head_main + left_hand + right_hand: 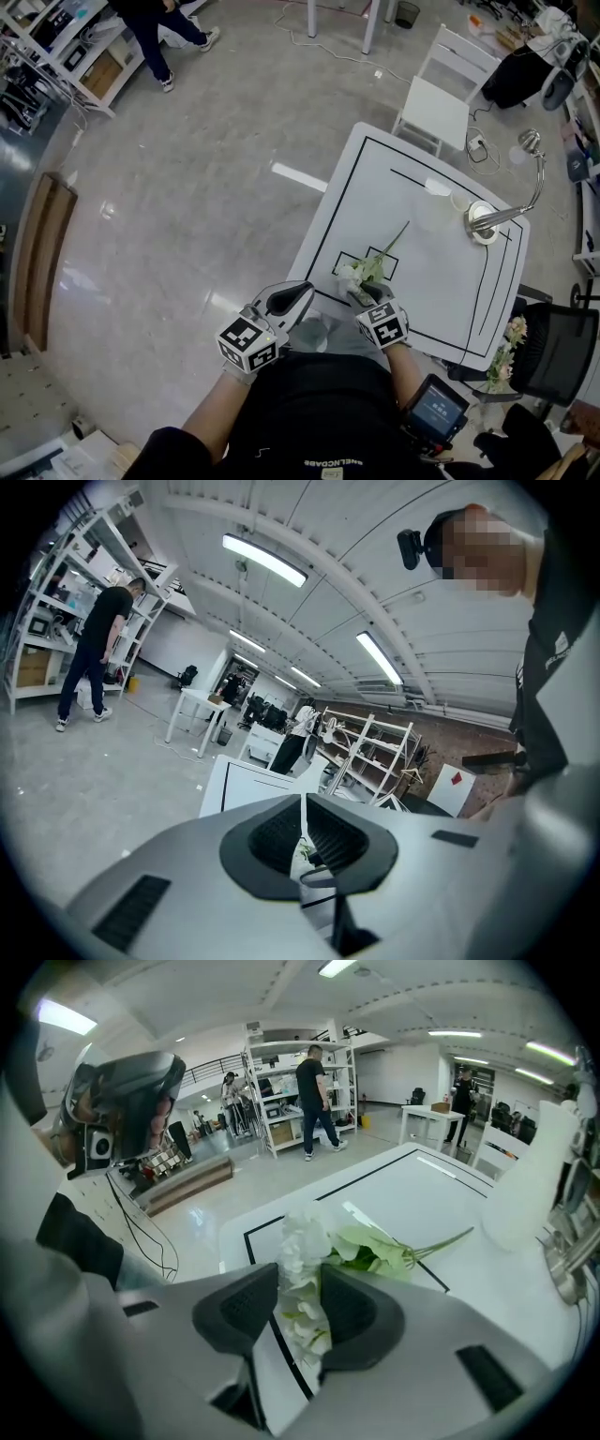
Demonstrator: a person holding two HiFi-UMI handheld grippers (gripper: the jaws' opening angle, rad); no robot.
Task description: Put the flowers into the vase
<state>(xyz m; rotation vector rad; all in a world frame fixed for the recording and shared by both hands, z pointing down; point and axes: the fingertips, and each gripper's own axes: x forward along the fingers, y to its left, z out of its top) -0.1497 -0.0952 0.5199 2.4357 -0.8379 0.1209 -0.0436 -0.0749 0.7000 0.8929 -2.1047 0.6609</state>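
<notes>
While the flowers [372,267] lie on the white bench [441,291] at the lower middle of the head view, their stem [395,238] running up and to the right, the right gripper [362,294] has its jaws on either side of the white blossoms [302,1241], which fill the gap and touch both pads. Just off the bench's lower left edge, the left gripper [302,292] holds its jaws together with nothing between them. At the right of the right gripper view a tall white vase [536,1180] stands beside a lamp [486,225], well apart from the flowers.
</notes>
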